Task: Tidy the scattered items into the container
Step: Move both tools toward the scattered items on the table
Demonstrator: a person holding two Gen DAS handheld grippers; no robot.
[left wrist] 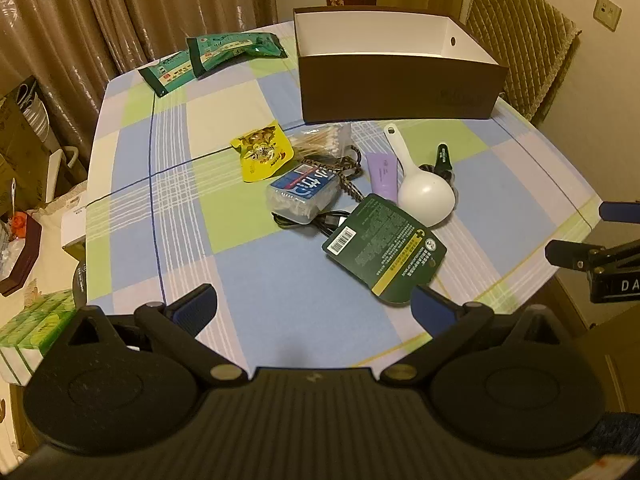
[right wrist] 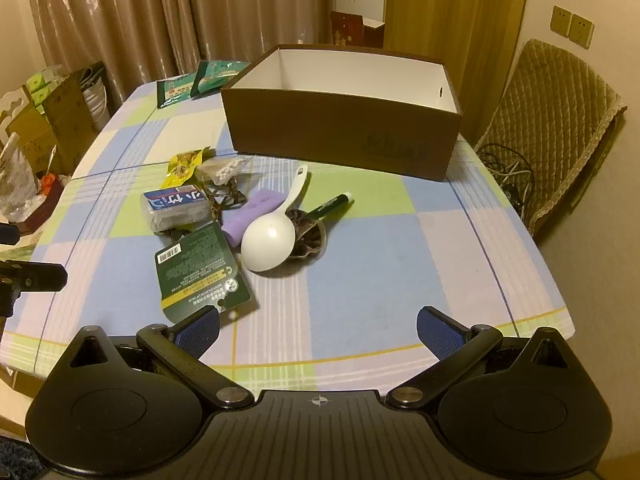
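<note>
While nothing has yet gone into it, the brown container [right wrist: 340, 136] stands at the far side of the counter [right wrist: 400, 272] with its open top up and its white inside bare, so it can take things dropped from above. The scattered items lie in a loose heap just in front of it: a white scoop [right wrist: 272, 240] bowl-down and touching a purple tube [right wrist: 250, 216], a dark green card pack [right wrist: 200, 272] nearest the camera, a clear box of cotton swabs [right wrist: 176, 208], a yellow snack pouch [left wrist: 262, 154] and a green-capped pen [right wrist: 332, 206]. Two green packets [left wrist: 218, 58] lie well apart, at the far left corner beside the curtain.

Both grippers hang over the near edge, tilted down towards the heap. The left gripper [left wrist: 316, 304] has its fingers spread wide with nothing between them, and so does the right gripper [right wrist: 318, 326]. That stance probably suits a first pick, the card pack being the closest item to either one.
</note>
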